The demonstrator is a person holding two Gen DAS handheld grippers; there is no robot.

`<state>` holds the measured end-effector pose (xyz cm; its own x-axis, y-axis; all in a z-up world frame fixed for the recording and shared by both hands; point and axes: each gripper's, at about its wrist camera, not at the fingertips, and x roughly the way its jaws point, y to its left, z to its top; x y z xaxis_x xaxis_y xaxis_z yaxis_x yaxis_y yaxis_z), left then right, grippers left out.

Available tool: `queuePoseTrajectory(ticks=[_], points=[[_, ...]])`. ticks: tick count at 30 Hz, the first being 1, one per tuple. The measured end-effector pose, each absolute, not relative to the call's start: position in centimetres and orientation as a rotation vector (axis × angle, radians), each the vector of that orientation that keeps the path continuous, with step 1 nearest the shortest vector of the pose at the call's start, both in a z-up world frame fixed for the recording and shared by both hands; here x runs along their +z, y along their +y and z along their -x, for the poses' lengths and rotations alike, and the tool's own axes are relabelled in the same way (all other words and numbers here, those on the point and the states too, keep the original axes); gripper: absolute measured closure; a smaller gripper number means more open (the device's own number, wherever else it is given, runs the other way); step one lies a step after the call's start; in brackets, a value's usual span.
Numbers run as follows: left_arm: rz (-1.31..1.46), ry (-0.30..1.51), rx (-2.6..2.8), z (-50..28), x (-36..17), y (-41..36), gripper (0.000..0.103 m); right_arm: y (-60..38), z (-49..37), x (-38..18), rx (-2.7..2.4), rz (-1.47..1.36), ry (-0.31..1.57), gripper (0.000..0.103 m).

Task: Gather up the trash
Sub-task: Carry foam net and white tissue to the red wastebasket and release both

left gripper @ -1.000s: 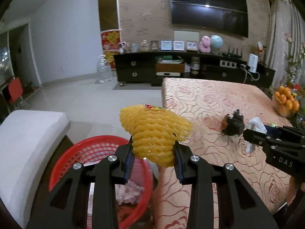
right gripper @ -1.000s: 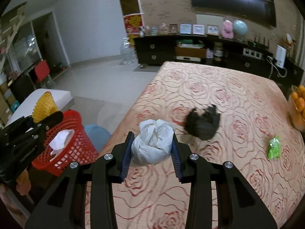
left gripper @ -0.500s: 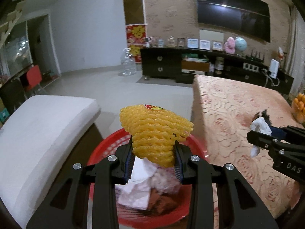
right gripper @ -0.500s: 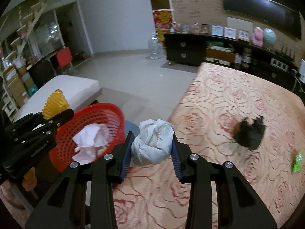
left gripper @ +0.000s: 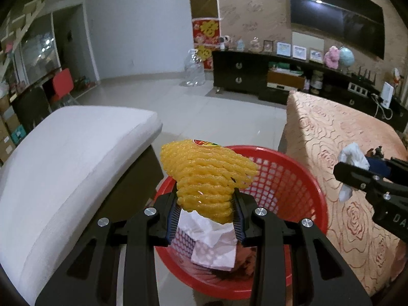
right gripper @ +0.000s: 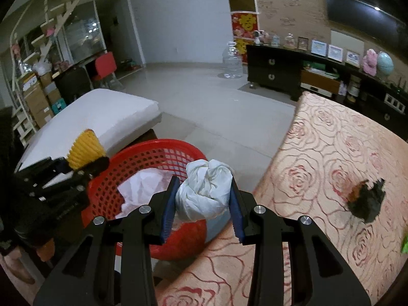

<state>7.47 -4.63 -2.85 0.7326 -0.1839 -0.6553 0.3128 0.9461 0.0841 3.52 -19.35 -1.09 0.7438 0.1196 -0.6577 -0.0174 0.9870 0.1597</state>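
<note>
My left gripper (left gripper: 205,215) is shut on a yellow foam fruit net (left gripper: 206,176), held above the red mesh basket (left gripper: 301,178) with white paper (left gripper: 211,244) inside it. My right gripper (right gripper: 202,209) is shut on a crumpled white wad (right gripper: 206,191), held over the table's left edge beside the red mesh basket (right gripper: 153,158). A dark crumpled scrap (right gripper: 367,200) and a bit of green wrapper (right gripper: 404,244) lie on the rose-patterned tablecloth (right gripper: 318,178). In the right wrist view the left gripper (right gripper: 84,163) with the yellow net (right gripper: 84,149) shows at the left.
A white cushioned seat (left gripper: 71,153) stands left of the basket. Tiled floor (left gripper: 216,112) stretches to a dark TV cabinet (left gripper: 255,76) with a large water bottle (left gripper: 195,68) beside it. Stacked boxes and a red chair (right gripper: 104,66) line the far left.
Both grippers have swung left from over the table toward the basket, each still gripping its item. The basket now lies right under the yellow net, and the white wad has reached the table's edge.
</note>
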Motion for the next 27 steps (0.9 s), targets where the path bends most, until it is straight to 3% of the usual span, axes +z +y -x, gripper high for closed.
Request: queuePoseTrajectory(ticks=[9,11,14,17,27], points=[[-0.211,0.746,-0.293,-8.0,-4.0,-4.2,0.069,-16.8,-5.0,-1.9,0.158,-0.124,0.768,0.064],[-0.212,0.749,-0.301,-8.1,-4.1,-4.3,0.067,-16.6,-5.2,-1.9,0.17,-0.131,0.772,0.051],[-0.208,0.752,-0.312,-8.1,-4.1,-4.4,0.059,-16.9,-5.2,-1.6,0.169,-0.154,0.76,0.04],[-0.192,0.756,-0.336,-8.0,-4.0,-4.5,0.045,-17.5,-5.1,-1.4,0.159,-0.169,0.757,0.04],[-0.161,0.733,-0.364,-7.8,-3.4,-5.0,0.023,-20.9,-3.8,-1.1,0.085,-0.226,0.738,0.039]])
